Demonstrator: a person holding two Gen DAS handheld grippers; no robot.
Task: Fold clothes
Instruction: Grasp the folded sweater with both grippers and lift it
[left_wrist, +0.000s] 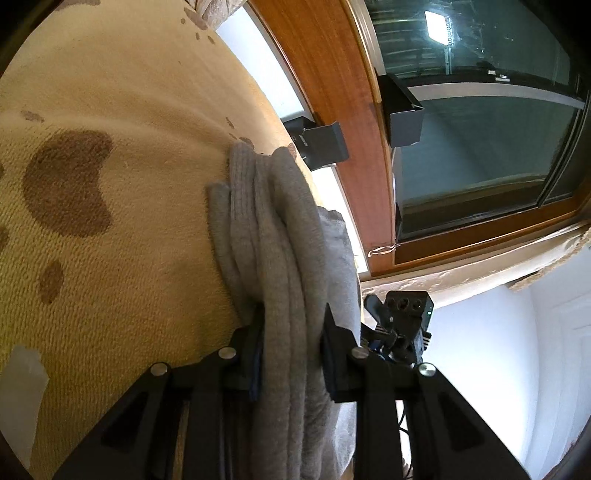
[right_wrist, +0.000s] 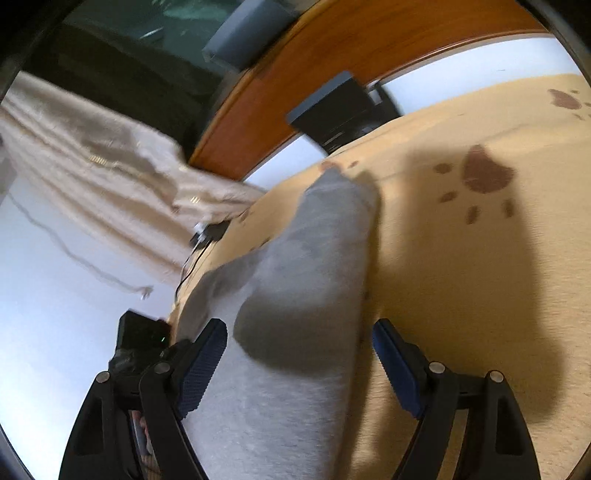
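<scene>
Left claw (left_wrist: 291, 332) clenched on bunched folds of the grey garment (left_wrist: 280, 236); right claw (right_wrist: 299, 354) released, its fingers either side of the garment. Garment lies on a paw-print blanket (left_wrist: 122, 258); beyond, wooden window frame (left_wrist: 325, 85).

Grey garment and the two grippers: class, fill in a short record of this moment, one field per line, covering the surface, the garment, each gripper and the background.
surface: tan blanket with brown paw prints
garment: grey garment, bunched in thick folds, lying on the blanket
left gripper: left gripper, jaws shut on the bunched garment
right gripper: right gripper, jaws open, one each side of the garment, not clamping it
background: wooden window frame, dark boxes on it
</scene>
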